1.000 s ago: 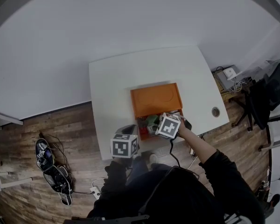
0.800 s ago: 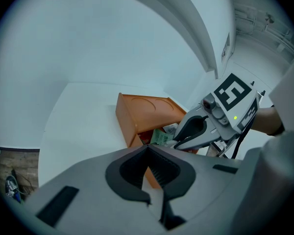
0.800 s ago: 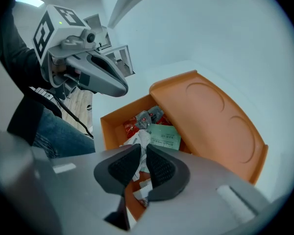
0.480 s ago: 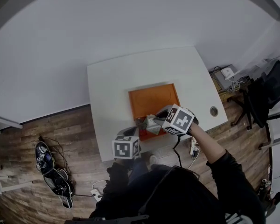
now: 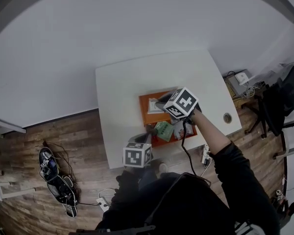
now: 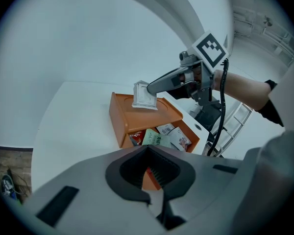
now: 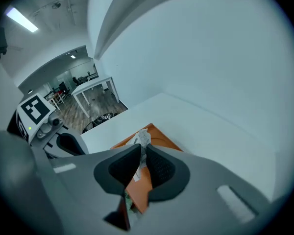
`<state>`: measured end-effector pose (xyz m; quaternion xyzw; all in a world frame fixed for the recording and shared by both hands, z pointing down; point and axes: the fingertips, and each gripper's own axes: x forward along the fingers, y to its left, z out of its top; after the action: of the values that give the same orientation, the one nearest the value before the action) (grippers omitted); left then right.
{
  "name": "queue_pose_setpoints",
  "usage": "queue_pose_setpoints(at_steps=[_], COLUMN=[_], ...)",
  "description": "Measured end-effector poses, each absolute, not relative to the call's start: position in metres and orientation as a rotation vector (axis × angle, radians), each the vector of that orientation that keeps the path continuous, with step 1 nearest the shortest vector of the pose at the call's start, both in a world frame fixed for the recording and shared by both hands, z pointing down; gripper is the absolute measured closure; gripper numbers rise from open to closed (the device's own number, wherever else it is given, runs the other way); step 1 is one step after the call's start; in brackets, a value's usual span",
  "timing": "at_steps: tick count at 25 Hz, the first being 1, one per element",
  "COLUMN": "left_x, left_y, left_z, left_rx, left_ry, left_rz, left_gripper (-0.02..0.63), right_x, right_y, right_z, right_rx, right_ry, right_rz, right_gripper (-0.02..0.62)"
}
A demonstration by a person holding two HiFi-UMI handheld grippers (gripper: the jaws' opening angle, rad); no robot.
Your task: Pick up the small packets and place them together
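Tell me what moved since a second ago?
The right gripper was down among the packets in the open end of the orange box. Its jaws have just been closing and now pinch a white packet. It lifted that packet up and away from the person, so it now hangs over the box's lid. The left gripper, the box and the other packets stayed put.
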<state>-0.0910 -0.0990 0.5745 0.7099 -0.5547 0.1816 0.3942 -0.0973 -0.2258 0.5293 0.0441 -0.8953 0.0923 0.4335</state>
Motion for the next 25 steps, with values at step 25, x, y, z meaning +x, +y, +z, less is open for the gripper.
queue_pose_setpoints(at_steps=[25], left_x=[-0.1], left_y=[-0.101], left_z=[0.579], left_rx=[1.792], left_ry=[-1.392], left_rz=[0.459], left_gripper=[0.607], right_x=[-0.124], right_y=[-0.261], right_z=[0.552], right_rx=[0.094], right_ry=[-2.196], right_rz=[0.186], right_gripper=[0.463])
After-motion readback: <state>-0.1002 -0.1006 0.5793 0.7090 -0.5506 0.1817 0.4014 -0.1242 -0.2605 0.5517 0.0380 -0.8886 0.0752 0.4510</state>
